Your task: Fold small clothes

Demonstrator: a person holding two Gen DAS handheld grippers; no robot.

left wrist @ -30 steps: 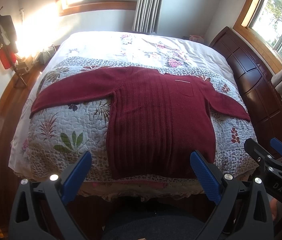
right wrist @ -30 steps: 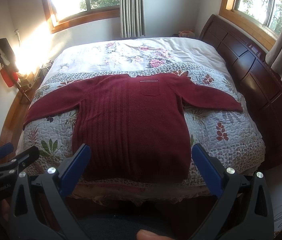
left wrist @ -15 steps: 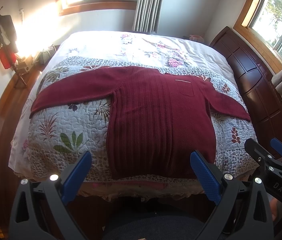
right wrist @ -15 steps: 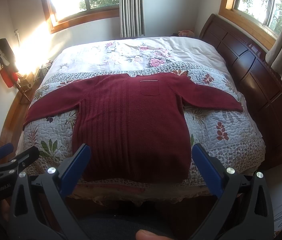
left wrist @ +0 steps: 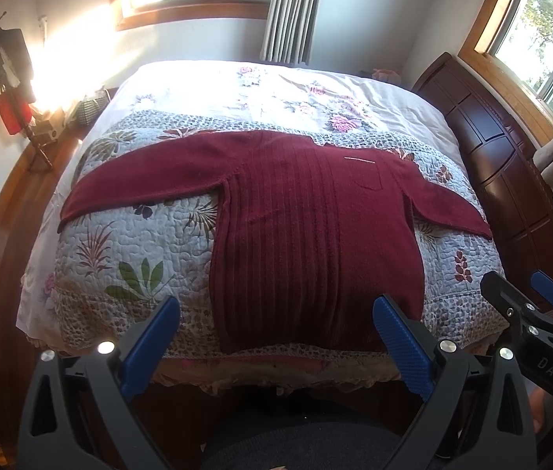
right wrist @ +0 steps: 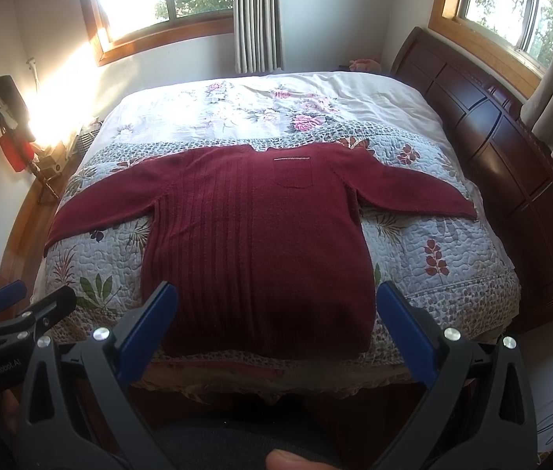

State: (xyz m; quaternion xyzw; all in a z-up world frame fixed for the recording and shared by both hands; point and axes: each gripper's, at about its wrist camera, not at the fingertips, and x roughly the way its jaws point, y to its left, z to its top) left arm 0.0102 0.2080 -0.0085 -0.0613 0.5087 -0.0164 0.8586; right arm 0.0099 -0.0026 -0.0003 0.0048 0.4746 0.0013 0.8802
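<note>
Currently: sweater lies flat on bed, sleeves spread.
Left tongs and right tongs hover before the bed's near edge, both spread wide, gripping nothing.

A bed with a dark wooden frame carries everything. A white flowered sheet covers its far half, and a pale blue quilt printed with leaves and flowers covers the near half. A dark red sweater lies flat on the quilt, sleeves spread out to both sides, hem toward the near edge, collar at the quilt's far border.
</note>
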